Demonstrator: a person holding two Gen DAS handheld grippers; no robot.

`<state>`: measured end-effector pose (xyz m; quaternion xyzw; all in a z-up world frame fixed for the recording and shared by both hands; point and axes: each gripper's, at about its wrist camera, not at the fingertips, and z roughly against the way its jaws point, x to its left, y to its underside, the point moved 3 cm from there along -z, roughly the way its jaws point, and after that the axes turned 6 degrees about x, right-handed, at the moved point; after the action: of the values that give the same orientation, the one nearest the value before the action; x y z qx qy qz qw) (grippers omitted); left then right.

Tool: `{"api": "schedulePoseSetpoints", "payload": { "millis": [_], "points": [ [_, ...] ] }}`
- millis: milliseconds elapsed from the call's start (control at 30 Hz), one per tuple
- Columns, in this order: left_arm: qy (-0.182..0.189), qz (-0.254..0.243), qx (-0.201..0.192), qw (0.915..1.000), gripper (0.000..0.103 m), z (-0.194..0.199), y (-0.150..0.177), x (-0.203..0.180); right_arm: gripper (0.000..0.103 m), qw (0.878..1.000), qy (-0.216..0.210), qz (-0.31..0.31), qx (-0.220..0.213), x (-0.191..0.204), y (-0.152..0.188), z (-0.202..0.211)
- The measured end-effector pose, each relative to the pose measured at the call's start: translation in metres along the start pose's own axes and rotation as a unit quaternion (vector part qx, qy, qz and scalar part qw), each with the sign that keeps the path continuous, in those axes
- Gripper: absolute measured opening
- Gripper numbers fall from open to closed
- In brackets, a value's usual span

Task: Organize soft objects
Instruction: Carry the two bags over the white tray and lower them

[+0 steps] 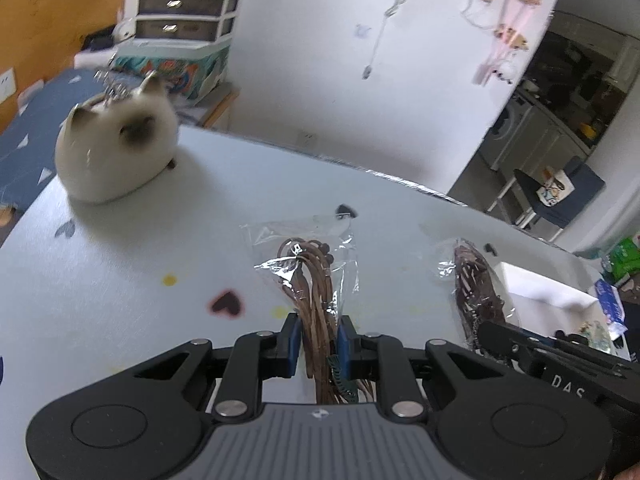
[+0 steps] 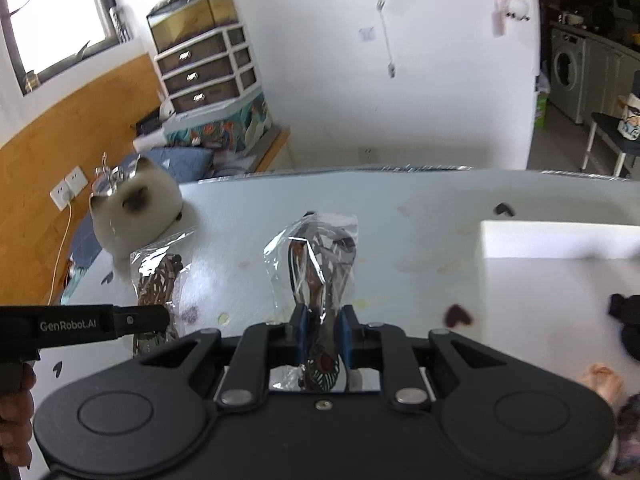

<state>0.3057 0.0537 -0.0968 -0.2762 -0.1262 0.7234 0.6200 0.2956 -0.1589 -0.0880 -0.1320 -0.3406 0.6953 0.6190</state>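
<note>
My left gripper [image 1: 319,338] is shut on a clear packet of light brown cords [image 1: 308,276], held up above the white table [image 1: 120,288]. My right gripper [image 2: 323,330] is shut on a second clear packet with dark brown cords [image 2: 320,260], also lifted off the table. In the left wrist view that dark packet [image 1: 476,288] hangs to the right, with the right gripper's black body under it. In the right wrist view the light brown packet [image 2: 158,276] shows at left, above the left gripper's black arm. A white plush cat [image 1: 116,148] sits at the table's far left corner.
A white open box [image 2: 560,248] stands on the table's right side. A dark object [image 2: 628,320] lies at the right edge. Small heart stickers [image 1: 226,302] dot the table top. Behind the table are a bed, a drawer unit [image 2: 204,68] and a white wall.
</note>
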Motion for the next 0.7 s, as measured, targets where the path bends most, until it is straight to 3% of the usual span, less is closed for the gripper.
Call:
{"api": "schedulePoseSetpoints", "payload": {
  "millis": [267,700],
  "points": [
    [0.016,-0.040,-0.022,0.9988,0.021,0.020,0.002,-0.041,0.018,0.999,0.010,-0.024,-0.031,-0.032,0.005,0.043],
    [0.041,-0.096,-0.028,0.9942,0.021,0.017,0.006,-0.126,0.018,0.996,0.039,-0.056,-0.056,-0.111,0.009,0.091]
  ]
}}
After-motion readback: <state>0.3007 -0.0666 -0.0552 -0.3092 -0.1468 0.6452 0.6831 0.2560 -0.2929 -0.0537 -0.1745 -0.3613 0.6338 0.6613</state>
